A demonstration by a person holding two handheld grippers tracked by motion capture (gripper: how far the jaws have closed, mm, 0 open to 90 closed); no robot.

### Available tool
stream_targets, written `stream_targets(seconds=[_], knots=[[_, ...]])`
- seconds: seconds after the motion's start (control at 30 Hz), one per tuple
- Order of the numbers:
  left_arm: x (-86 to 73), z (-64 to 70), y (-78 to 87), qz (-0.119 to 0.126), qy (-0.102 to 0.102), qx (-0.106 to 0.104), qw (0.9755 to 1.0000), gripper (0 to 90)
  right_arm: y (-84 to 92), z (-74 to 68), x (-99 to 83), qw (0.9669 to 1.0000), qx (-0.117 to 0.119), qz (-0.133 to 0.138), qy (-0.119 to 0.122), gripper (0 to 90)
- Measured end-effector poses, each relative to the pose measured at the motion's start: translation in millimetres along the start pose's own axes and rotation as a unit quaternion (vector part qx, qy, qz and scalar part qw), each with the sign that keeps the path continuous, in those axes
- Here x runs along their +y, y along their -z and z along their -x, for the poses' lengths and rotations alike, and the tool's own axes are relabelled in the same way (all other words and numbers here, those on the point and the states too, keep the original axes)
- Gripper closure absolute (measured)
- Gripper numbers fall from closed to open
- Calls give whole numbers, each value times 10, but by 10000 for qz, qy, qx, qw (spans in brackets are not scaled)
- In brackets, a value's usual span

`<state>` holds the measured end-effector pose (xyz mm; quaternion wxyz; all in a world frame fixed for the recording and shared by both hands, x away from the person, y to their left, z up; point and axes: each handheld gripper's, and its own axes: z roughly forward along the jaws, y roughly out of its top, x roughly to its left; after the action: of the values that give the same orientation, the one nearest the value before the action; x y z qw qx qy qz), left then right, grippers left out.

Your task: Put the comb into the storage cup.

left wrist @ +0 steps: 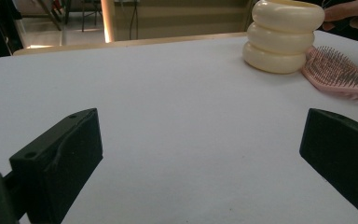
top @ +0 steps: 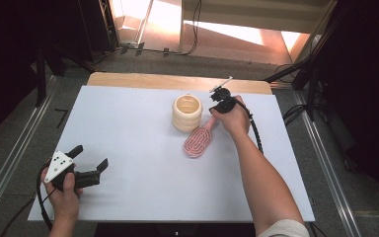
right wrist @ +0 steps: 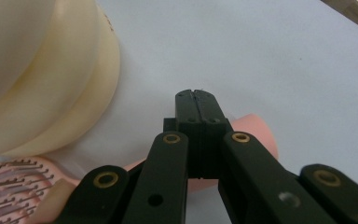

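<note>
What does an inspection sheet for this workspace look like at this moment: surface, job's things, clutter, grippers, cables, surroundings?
Surface: white table top, a wooden edge showing at the far side.
Job's things: cream ringed holder standing upright; pink hairbrush lying bristles up, its head right beside the holder.
Clutter: nothing seen.
Grippers: left gripper open, resting at the near left corner, nothing between its fingers; right gripper shut, over the hairbrush handle; whether it grips the handle cannot be told.
Cables: a black cable trails from the right gripper along the forearm.
Surroundings: dark stands, grey floor, a sunlit patch beyond the table.
</note>
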<state>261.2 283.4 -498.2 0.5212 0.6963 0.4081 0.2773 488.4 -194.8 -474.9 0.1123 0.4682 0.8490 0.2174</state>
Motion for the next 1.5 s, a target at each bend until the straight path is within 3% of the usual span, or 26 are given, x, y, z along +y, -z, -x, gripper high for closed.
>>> stream_targets(seconds=[0.53, 0.8, 1.5], knots=[[1, 7, -1, -33, -31, -2, 10000, 0, 85, 29, -145, 9998, 112, -124, 78, 878], [1, 7, -3, -42, -49, -6, 10000, 0, 133, 106, -269, 9995, 257, -128, -111, 878], [0, 12, -5, -51, -58, -5, 10000, 0, 265, 199, -579, 9982, 548, -137, -186, 878]])
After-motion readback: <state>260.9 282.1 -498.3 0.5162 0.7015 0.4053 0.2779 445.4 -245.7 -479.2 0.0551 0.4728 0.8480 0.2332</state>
